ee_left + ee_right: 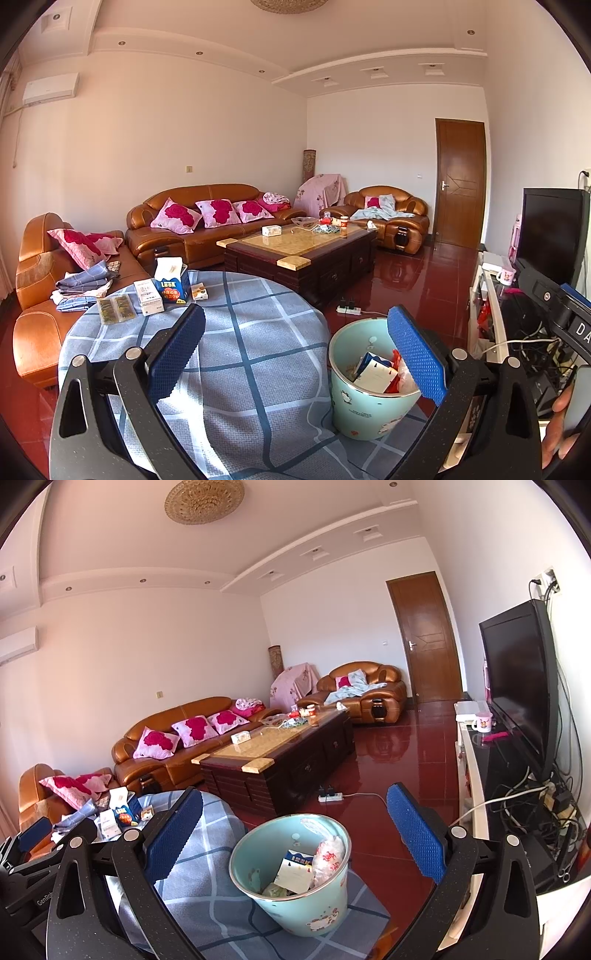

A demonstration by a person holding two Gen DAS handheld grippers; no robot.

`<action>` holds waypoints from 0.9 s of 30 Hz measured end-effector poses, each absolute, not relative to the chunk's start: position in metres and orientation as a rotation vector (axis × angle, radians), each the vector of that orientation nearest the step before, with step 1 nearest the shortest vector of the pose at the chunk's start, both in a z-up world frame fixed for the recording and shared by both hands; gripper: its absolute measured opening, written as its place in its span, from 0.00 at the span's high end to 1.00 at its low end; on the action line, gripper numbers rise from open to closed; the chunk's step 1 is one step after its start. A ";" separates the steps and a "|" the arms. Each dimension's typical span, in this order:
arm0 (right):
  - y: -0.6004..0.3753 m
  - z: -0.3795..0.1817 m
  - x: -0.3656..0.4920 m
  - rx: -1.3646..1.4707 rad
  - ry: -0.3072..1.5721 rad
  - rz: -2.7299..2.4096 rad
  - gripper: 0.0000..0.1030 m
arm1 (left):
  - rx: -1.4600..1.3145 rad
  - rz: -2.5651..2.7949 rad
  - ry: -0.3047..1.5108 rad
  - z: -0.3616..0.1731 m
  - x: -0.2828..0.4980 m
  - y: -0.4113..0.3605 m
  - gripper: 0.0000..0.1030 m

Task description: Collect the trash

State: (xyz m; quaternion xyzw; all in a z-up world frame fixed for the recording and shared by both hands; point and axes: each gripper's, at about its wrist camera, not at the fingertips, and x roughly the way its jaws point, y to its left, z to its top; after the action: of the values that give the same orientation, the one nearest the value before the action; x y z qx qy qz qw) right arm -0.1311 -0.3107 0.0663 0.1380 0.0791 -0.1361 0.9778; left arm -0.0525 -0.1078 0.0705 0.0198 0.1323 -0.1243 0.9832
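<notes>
Left gripper (295, 350) jaws wide, empty, right gripper (295, 830) jaws wide, empty, trash bin (295, 901) between them, checked surface (236, 332) beneath

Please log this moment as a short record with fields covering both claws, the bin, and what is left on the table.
left claw: open, empty, above the table
right claw: open, empty, over the bin
trash bin: pale green, beside the table, holds a carton and crumpled plastic
round table: blue checked cloth
items on table: tissue box, white box, two flat packets, small box, all at the far edge
</notes>
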 end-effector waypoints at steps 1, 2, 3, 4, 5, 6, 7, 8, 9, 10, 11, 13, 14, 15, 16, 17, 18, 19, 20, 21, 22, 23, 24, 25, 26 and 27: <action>-0.310 0.066 -0.132 0.278 0.159 -0.275 0.05 | 0.040 -0.250 0.266 0.071 -0.052 -0.108 0.06; -0.311 0.066 -0.131 0.277 0.160 -0.274 0.05 | 0.040 -0.251 0.267 0.071 -0.053 -0.108 0.06; -0.310 0.066 -0.131 0.277 0.161 -0.275 0.05 | 0.039 -0.251 0.266 0.071 -0.053 -0.108 0.06; -0.311 0.066 -0.131 0.278 0.161 -0.274 0.05 | 0.039 -0.251 0.266 0.071 -0.053 -0.108 0.06; -0.311 0.066 -0.131 0.279 0.161 -0.274 0.05 | 0.041 -0.251 0.266 0.070 -0.053 -0.108 0.06; -0.311 0.066 -0.131 0.279 0.162 -0.274 0.05 | 0.042 -0.249 0.267 0.070 -0.052 -0.108 0.06; -0.311 0.065 -0.131 0.280 0.163 -0.274 0.05 | 0.042 -0.249 0.267 0.070 -0.053 -0.108 0.06; -0.312 0.064 -0.131 0.280 0.164 -0.274 0.05 | 0.042 -0.249 0.266 0.070 -0.053 -0.108 0.06; -0.312 0.063 -0.132 0.281 0.165 -0.275 0.05 | 0.041 -0.249 0.266 0.070 -0.053 -0.108 0.06; -0.312 0.063 -0.133 0.281 0.165 -0.275 0.05 | 0.040 -0.248 0.266 0.070 -0.053 -0.108 0.06; -0.312 0.063 -0.132 0.281 0.164 -0.274 0.05 | 0.041 -0.250 0.267 0.070 -0.053 -0.108 0.06; -0.312 0.063 -0.132 0.281 0.164 -0.274 0.05 | 0.041 -0.250 0.267 0.070 -0.052 -0.108 0.06; -0.313 0.063 -0.132 0.282 0.163 -0.275 0.05 | 0.041 -0.250 0.266 0.070 -0.053 -0.108 0.06; -0.313 0.063 -0.132 0.282 0.163 -0.275 0.05 | 0.041 -0.251 0.265 0.070 -0.053 -0.108 0.06; -0.313 0.063 -0.132 0.283 0.162 -0.275 0.05 | 0.041 -0.251 0.265 0.071 -0.053 -0.108 0.06; -0.313 0.063 -0.131 0.282 0.163 -0.276 0.05 | 0.042 -0.252 0.265 0.070 -0.052 -0.108 0.06; -0.313 0.063 -0.131 0.283 0.164 -0.277 0.05 | 0.042 -0.252 0.265 0.070 -0.052 -0.108 0.06; -0.313 0.063 -0.131 0.284 0.166 -0.276 0.05 | 0.041 -0.252 0.265 0.071 -0.052 -0.108 0.06; -0.313 0.063 -0.131 0.284 0.167 -0.275 0.05 | 0.041 -0.251 0.266 0.070 -0.053 -0.108 0.06; -0.313 0.062 -0.131 0.284 0.170 -0.275 0.05 | 0.040 -0.252 0.265 0.070 -0.053 -0.108 0.06; -0.313 0.062 -0.131 0.284 0.170 -0.275 0.05 | 0.042 -0.252 0.265 0.071 -0.053 -0.108 0.06; -0.314 0.062 -0.130 0.285 0.171 -0.276 0.05 | 0.043 -0.251 0.265 0.071 -0.053 -0.108 0.06; -0.314 0.062 -0.130 0.285 0.171 -0.276 0.05 | 0.044 -0.250 0.264 0.070 -0.053 -0.108 0.06; -0.314 0.062 -0.130 0.284 0.172 -0.276 0.05 | 0.044 -0.250 0.264 0.070 -0.053 -0.108 0.06; -0.314 0.062 -0.130 0.285 0.172 -0.276 0.05 | 0.044 -0.252 0.264 0.071 -0.053 -0.108 0.06; -0.314 0.062 -0.130 0.285 0.172 -0.276 0.05 | 0.044 -0.251 0.263 0.071 -0.053 -0.109 0.06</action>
State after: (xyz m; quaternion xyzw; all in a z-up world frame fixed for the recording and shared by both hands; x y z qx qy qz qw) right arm -0.1302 -0.3139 0.0624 0.1416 0.0854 -0.1371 0.9767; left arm -0.0526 -0.1085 0.0710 0.0219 0.1309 -0.1250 0.9832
